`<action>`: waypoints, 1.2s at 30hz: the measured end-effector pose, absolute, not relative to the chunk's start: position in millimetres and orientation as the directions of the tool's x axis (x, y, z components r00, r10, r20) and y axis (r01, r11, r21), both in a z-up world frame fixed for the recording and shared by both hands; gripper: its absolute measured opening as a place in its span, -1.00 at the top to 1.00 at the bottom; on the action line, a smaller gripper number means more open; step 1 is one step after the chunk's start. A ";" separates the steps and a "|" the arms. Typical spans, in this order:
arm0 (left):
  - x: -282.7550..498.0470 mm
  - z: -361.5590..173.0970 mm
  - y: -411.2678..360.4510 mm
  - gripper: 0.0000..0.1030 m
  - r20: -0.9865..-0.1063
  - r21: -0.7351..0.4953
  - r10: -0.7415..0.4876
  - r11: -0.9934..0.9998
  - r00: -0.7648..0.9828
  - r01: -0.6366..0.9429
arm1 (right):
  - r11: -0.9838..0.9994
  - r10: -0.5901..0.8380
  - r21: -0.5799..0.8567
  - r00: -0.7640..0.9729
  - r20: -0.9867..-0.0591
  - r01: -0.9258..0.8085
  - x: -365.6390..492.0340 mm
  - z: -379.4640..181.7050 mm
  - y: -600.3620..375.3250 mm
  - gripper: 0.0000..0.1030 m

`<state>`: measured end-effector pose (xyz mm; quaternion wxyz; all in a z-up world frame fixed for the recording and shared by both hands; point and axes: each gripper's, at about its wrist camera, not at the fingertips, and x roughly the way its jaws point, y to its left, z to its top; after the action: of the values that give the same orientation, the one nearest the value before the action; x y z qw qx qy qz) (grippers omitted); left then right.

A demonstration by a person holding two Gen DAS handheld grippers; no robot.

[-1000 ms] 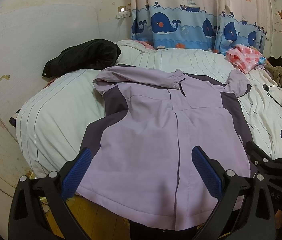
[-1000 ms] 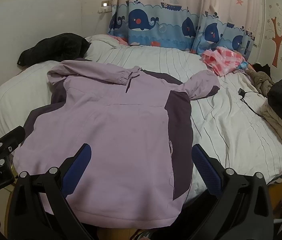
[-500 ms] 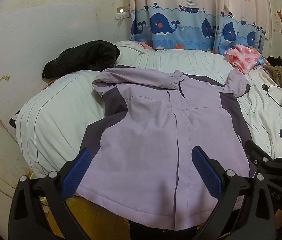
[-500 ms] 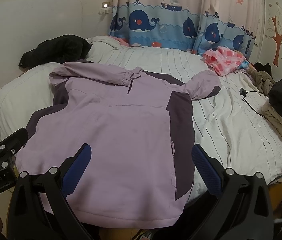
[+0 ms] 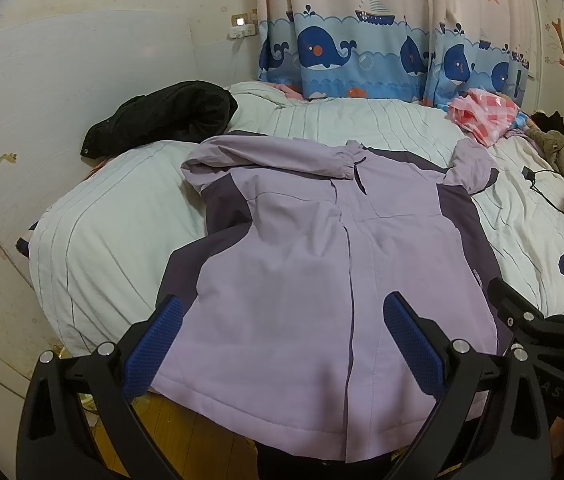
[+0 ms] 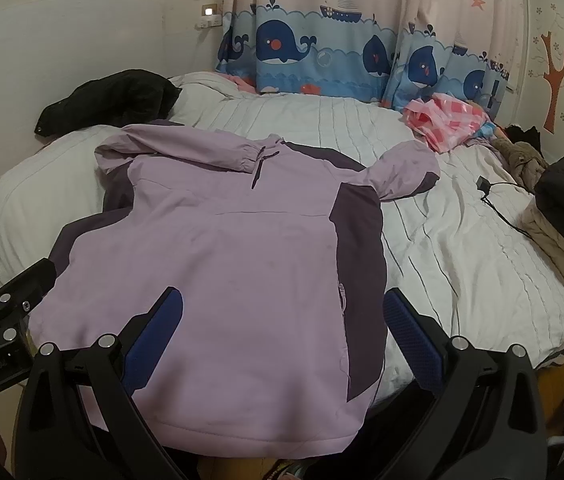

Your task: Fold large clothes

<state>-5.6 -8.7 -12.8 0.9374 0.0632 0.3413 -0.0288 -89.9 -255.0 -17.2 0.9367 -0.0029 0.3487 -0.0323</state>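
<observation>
A large lilac jacket (image 5: 314, 264) with dark purple side panels lies spread flat on the white bed, its hem hanging over the near edge. One sleeve is folded across the chest near the collar; the other sleeve (image 6: 406, 172) sticks out at the right. My left gripper (image 5: 282, 344) hovers open over the hem, holding nothing. Over the jacket's (image 6: 233, 264) lower right part, my right gripper (image 6: 282, 340) stands open and empty as well. Each gripper shows at the edge of the other's view.
A black garment (image 5: 161, 120) lies at the bed's far left. A pink checked cloth (image 6: 442, 120) sits at the far right, by the whale curtain (image 5: 362, 52). A dark and beige clothes pile (image 6: 562, 216) and a black cable (image 6: 498, 204) lie at the right. Wooden floor (image 5: 185, 432) shows below the hem.
Both grippers have drifted slightly back and upward; the jacket sits a little lower in each view. The jacket itself has not moved.
</observation>
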 end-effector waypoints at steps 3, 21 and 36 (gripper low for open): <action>-5.6 -12.4 -8.7 -0.87 -0.645 0.101 -0.014 0.990 0.764 0.103 | 0.998 -0.064 -0.027 0.755 -0.652 0.061 -89.8 -16.4 -255.7 -0.88; -5.2 -13.8 -9.8 -0.87 -0.646 0.103 -0.013 0.989 0.763 0.104 | 0.998 -0.063 -0.026 0.754 -0.653 0.060 -90.0 -16.7 -255.7 -0.88; -2.6 -20.5 -6.6 -0.87 -0.655 0.098 -0.012 0.990 0.755 0.101 | 0.998 -0.049 -0.011 0.749 -0.661 0.056 -87.4 -22.4 -256.8 -0.88</action>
<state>-2.6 -6.6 -20.5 0.9346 0.0636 0.3486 -0.0302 -87.4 -256.8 -22.4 0.9352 0.0048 0.3530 -0.0280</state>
